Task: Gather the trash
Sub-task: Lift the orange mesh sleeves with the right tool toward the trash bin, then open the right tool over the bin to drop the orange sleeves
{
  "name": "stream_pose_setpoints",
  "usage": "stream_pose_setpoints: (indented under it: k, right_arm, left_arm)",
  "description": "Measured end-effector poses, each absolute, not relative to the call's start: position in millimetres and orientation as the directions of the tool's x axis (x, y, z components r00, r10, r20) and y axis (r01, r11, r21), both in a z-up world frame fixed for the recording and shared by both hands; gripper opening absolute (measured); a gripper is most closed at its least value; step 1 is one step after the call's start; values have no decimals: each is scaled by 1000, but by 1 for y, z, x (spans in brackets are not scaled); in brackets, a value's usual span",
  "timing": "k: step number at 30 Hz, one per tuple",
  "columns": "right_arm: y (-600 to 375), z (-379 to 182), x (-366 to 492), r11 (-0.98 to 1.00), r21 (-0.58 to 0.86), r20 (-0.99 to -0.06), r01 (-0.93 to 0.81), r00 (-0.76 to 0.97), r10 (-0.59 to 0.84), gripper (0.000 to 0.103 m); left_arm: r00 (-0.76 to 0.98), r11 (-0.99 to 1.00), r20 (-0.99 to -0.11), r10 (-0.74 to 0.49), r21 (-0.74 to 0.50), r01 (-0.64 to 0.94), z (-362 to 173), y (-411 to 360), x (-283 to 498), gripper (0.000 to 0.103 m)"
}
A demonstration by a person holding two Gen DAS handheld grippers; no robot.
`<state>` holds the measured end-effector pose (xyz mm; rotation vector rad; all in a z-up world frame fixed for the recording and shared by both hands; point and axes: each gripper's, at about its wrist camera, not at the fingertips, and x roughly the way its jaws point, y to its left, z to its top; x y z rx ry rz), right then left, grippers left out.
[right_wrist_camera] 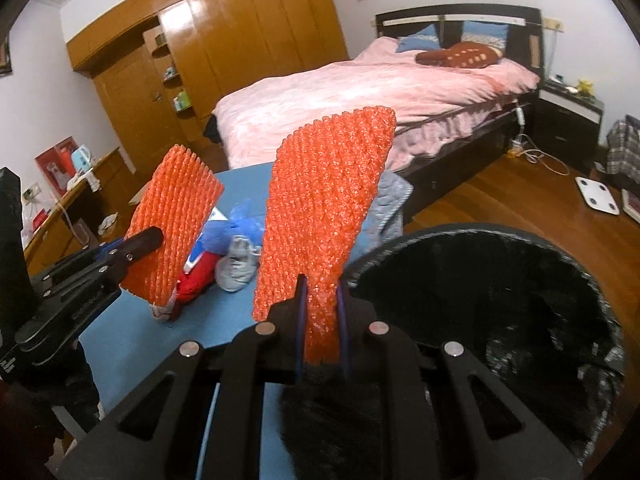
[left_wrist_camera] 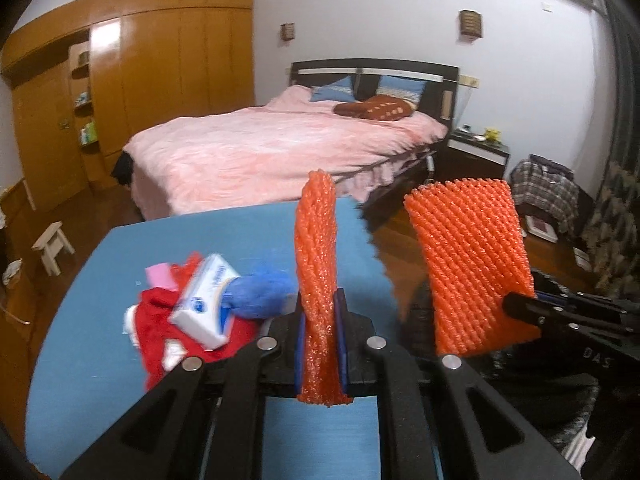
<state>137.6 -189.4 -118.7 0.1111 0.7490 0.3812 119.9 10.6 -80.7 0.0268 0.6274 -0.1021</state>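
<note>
Each hand-held gripper, left (left_wrist_camera: 322, 340); right (right_wrist_camera: 322, 320), grips orange foam netting (left_wrist_camera: 316, 264).

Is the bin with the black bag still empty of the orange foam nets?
Yes, both orange foam nets are held up in the tongs, above the black-bagged bin.

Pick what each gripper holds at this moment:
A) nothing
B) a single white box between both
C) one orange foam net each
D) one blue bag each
C: the left gripper and the right gripper are each shut on its own orange foam net, above the blue table.
</note>
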Motion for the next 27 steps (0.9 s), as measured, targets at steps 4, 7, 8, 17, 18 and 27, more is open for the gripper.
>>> stream_pose_setpoints:
  k: [4,7,8,17,18,27]
  right_arm:
    - [-216,-120,129,944,224,-650,-242,685,330,13]
    - [-238,-124,124,957,215,-657,-196,696,290,13]
    - [-245,-125,123,961,212,-660,-180,699,276,13]
    - [-297,-141,110,982,181,-684,-60,710,169,15]
    - [-302,-143,109,983,180,-687,-48,709,160,16]
    - [-330,-153,99,985,166,-692,38,716,89,49]
  left_arm:
    - [794,985,-590,-148,-14,173,-82,-20,120,12]
    - [781,975,-595,-190,-25,219,-84,-40,123,12]
    - [775,972,-597,-206,-31,235,-85,-46,123,12]
    - [725,933,-609,-321,-75,351,-94,-107,133,12]
    - [718,929,-611,-333,-80,362,-95,-113,134,12]
    - [693,907,-613,-379,-98,410,-99,-134,136,54]
